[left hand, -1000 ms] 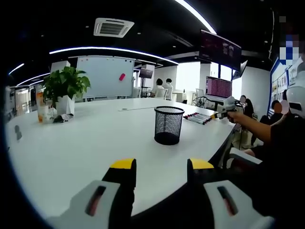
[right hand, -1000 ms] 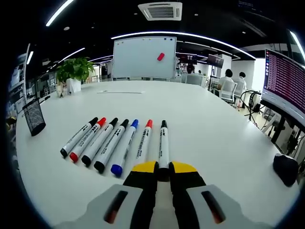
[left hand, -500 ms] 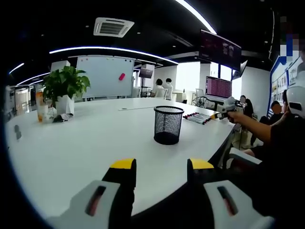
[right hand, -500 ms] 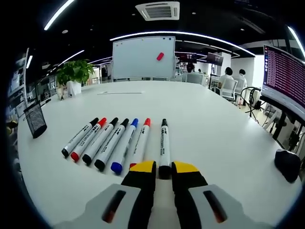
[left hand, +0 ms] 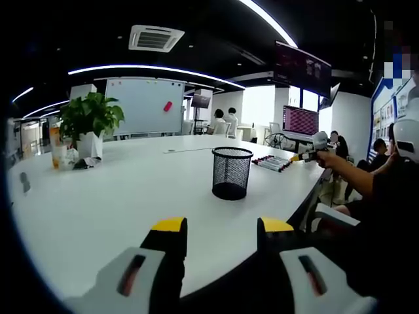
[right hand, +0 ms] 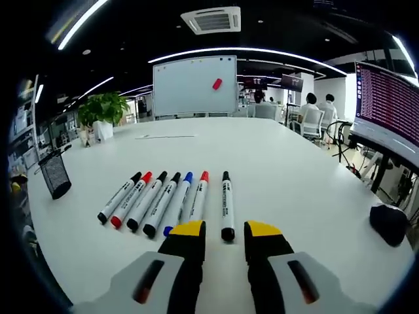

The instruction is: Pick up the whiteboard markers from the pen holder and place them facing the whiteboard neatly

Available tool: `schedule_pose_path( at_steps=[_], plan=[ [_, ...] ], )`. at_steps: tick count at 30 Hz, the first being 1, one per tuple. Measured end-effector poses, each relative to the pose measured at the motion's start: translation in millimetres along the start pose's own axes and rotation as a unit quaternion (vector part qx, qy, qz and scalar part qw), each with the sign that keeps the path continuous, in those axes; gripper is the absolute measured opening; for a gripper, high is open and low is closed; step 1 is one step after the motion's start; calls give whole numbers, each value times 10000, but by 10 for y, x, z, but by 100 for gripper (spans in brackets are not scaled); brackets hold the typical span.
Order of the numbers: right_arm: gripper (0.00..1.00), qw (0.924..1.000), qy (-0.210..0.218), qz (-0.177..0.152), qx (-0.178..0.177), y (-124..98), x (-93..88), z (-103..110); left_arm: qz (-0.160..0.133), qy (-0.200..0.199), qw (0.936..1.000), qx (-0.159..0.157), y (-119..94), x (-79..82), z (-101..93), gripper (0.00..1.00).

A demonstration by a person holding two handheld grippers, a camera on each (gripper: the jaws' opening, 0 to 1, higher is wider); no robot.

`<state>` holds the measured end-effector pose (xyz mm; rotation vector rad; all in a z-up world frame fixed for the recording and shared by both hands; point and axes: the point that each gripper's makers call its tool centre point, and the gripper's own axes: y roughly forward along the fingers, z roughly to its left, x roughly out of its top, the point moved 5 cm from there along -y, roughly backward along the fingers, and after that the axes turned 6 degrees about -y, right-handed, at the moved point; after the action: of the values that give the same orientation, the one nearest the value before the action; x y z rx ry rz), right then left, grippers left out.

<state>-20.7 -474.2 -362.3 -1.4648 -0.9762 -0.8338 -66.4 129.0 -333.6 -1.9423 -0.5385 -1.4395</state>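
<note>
Well apart from table edge (right hand: pixel 340 288), markers (right hand: pixel 177 199) lie beyond right gripper (right hand: pixel 222 230).

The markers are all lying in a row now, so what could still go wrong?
1. The last black marker lies just ahead of the open right gripper; a clumsy pull-back might nudge it crooked.
2. It sits apart from the other six markers, so the row may look uneven.
3. Markers are round, so a bump to the white table could set them rolling.
</note>
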Motion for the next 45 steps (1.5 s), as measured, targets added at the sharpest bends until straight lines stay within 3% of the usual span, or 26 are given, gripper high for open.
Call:
schedule_pose_path(
  at_steps=[14,23,25,26,29,35,39,45],
  plan=[
    [35,9939,-456,-977,250,-387,611,299,-48,34,10000,25,-43,35,1,44],
    [39,9867,-468,-1377,728,-595,804,668,-84,38,9999,47,-65,55,9,44],
    [35,9822,-446,-1567,931,-635,840,762,-92,49,9999,46,-70,57,9,44],
    [33,9767,-286,-1753,1206,-693,873,860,-89,43,9999,54,-73,56,13,44],
    [34,9695,-200,-1912,1519,-794,921,1020,-86,47,9999,75,-82,54,21,44],
    [35,9630,-493,-1916,1828,-925,947,1302,-95,79,9999,80,-84,70,12,44],
    [36,9544,-737,-2023,2069,-1029,995,1511,-105,111,9998,83,-83,92,-5,44],
    [36,9468,-908,-2130,2234,-1123,1054,1665,-130,133,9998,105,-91,116,-5,44]
  ],
)
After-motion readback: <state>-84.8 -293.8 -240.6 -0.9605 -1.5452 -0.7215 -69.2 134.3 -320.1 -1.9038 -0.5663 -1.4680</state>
